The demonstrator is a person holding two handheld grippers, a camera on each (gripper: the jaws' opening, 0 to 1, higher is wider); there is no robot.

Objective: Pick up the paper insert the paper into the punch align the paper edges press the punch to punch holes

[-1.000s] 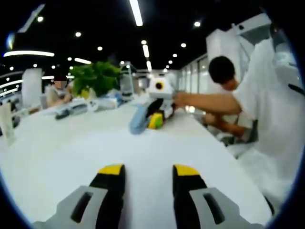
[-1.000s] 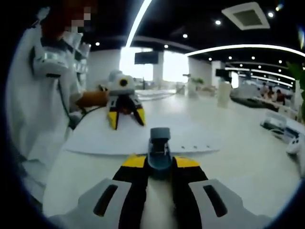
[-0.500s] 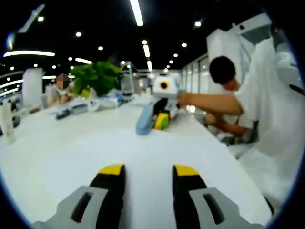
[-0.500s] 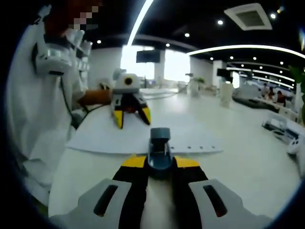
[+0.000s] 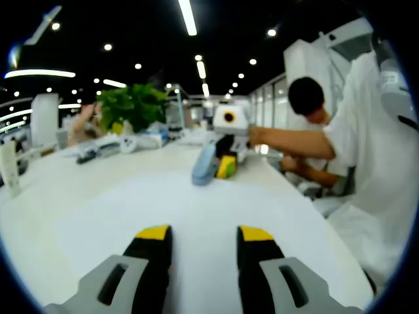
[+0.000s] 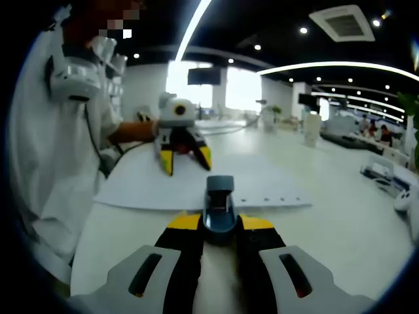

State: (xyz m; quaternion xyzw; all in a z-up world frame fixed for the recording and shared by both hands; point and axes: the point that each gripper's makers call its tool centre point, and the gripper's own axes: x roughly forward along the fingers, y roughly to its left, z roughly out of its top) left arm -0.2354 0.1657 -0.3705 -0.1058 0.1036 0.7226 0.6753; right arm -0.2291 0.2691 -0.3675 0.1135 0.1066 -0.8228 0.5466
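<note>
A white sheet of paper lies flat on the white table, with a row of small punched holes along its near edge. My right gripper is shut on the blue-grey punch, just short of that edge. In the left gripper view the paper spreads under my left gripper, which is open with nothing between its jaws. Farther along, the right gripper holds the punch. The right gripper view shows the left gripper open over the sheet's far side.
A green plant and loose devices stand at the table's far left, and a white bottle at its left edge. A seated person is beyond the right edge. More devices lie at the right.
In the left gripper view the right gripper with the punch has slid a little to the right. In the right gripper view the left gripper stands slightly further right. The paper lies as before.
</note>
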